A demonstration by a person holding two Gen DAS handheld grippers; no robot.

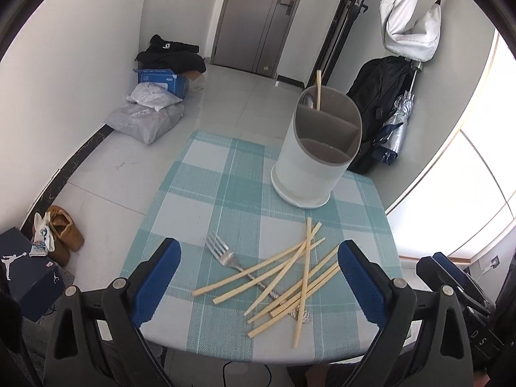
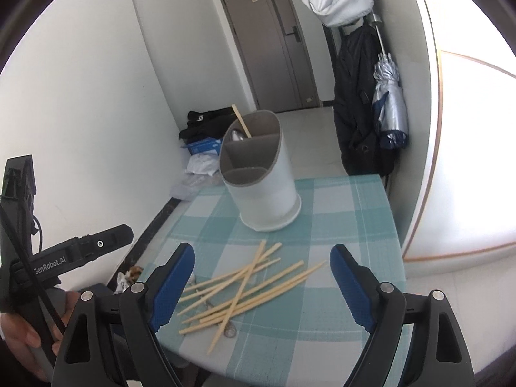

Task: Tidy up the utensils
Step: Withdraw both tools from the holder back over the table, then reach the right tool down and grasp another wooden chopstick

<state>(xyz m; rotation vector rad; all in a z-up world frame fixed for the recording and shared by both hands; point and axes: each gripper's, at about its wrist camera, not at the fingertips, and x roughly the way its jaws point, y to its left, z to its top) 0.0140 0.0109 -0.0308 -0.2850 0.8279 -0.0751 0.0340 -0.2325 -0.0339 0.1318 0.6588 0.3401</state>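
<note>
Your left gripper (image 1: 258,264) hovers over the near edge of the tabletop (image 1: 225,206), its blue fingers (image 1: 161,271) spread wide and holding nothing; the loose chopsticks (image 1: 283,274) and a fork (image 1: 222,254) lie on the checked cloth between and beyond them. Your right gripper (image 2: 262,271) hangs just as wide apart, its fingers (image 2: 175,280) touching nothing, with the same chopsticks (image 2: 245,287) scattered between them.

The white utensil holder (image 1: 309,164) stands upright on the tabletop beyond the chopsticks, apart from them. One chopstick (image 1: 319,90) and a spoon (image 1: 309,99) already stand in its far compartment; the two nearer compartments show nothing inside.

The left wrist view shows the fork's tines clear of the pile, its handle crossed by chopsticks; in the right wrist view the fork is mostly hidden under the sticks. Only the right wrist view shows your hand (image 2: 22,332) on the left gripper's body.

Beyond the holder (image 2: 261,187), a dark jacket (image 1: 377,96) and a folded umbrella (image 1: 395,125) hang by the wall, and a grey door (image 1: 258,19) is closed.
</note>
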